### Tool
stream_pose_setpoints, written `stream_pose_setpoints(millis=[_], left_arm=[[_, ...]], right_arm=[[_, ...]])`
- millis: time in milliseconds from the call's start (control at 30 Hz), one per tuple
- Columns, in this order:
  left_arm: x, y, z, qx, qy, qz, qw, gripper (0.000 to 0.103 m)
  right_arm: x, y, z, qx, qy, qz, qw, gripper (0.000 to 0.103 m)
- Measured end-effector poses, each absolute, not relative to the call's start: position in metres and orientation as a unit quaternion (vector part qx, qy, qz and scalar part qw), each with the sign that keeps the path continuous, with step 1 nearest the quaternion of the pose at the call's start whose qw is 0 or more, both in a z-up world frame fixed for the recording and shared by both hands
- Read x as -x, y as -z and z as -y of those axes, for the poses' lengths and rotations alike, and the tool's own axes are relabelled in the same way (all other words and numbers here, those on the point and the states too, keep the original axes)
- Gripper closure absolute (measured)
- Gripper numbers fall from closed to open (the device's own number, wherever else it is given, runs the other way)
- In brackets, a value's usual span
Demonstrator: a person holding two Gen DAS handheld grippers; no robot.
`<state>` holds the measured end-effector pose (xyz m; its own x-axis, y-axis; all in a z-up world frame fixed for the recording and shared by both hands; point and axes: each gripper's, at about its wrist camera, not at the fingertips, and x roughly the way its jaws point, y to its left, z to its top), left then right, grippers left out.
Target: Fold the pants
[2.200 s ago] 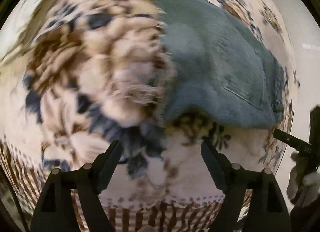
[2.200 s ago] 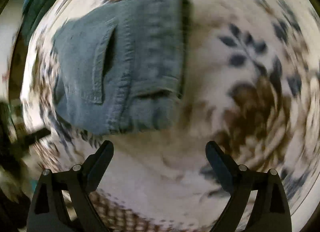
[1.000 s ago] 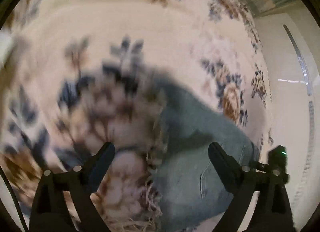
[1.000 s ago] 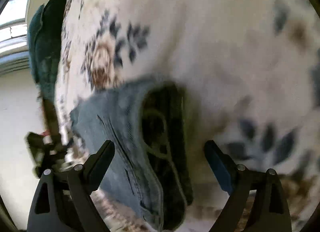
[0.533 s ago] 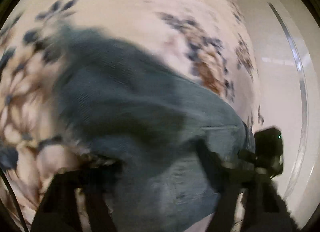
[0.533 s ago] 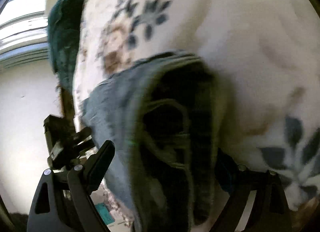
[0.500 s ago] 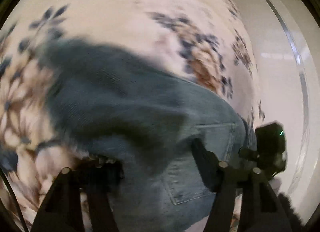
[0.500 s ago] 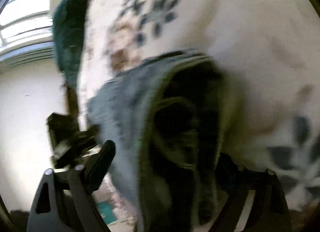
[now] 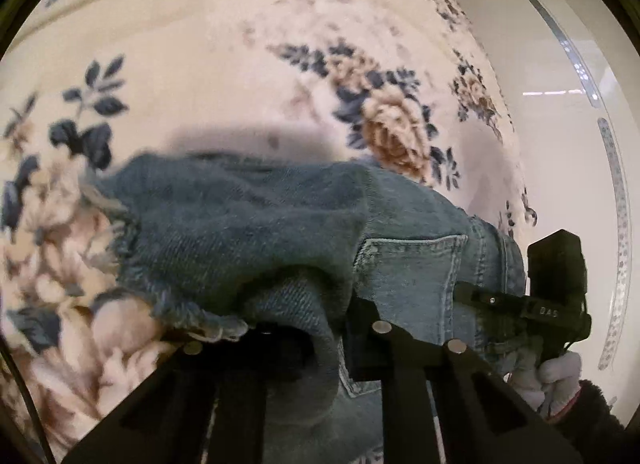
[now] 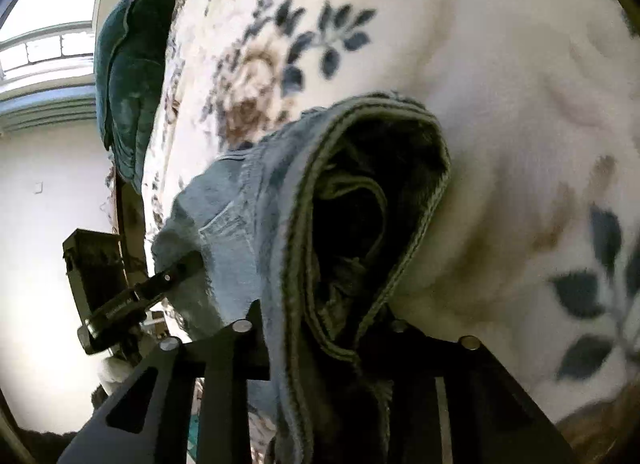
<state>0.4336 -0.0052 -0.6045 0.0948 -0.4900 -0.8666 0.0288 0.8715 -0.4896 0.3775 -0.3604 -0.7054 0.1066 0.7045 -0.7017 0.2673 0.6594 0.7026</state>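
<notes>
The floral blanket (image 9: 224, 64) fills everything ahead of both claws, cream with blue and brown flowers, and the pants (image 9: 248, 232) lie on it as a compact denim bundle pressed right up against the fingers of each tool. A dark green cushion (image 10: 132, 76) sits far ahead and to the left of the right claw, at the blanket's edge.

By my reading the folding is well along: the jeans are already doubled into a short stack, with a back pocket (image 9: 408, 276) facing up just ahead of the left claw and layered edges showing as a loop in front of the right one. What seems left is laying this end over or setting the bundle down flat and neat.

The left gripper (image 9: 320, 328) is clamped on a thick lip of denim near the frayed hem (image 9: 192, 316); the right gripper (image 10: 320, 328) pinches the stacked seam edges at its own end. In the left view the right gripper appears off to the right, held in a white-gloved hand (image 9: 556, 380).

The fingertips of both claws are buried in cloth, so how many layers each holds is unclear. The bundle's underside and far edge are hidden, and the nearer denim is blurred.
</notes>
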Motion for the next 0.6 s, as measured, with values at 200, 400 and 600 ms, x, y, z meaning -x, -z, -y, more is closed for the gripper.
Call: stream_pose_setpoints(millis=[200,400,600], left_arm=[[-0.426,0.558,-0.022,0.187,0.171,-0.634,0.730,0.094],[-0.420,0.496,-0.076,0.205,0.147,-0.603,0.757,0.094],[-0.410,0.433,-0.171,0.231,0.122,-0.567,0.781,0.094]], right_arm=[[-0.373,0.656,0.348,-0.379,-0.181,-0.636,0.648,0.078],[-0.378,0.598,0.305,-0.363,-0.217,-0.631,0.650,0.078],[-0.391,0.521,0.199,-0.352,-0.268,-0.617,0.651,0.078]])
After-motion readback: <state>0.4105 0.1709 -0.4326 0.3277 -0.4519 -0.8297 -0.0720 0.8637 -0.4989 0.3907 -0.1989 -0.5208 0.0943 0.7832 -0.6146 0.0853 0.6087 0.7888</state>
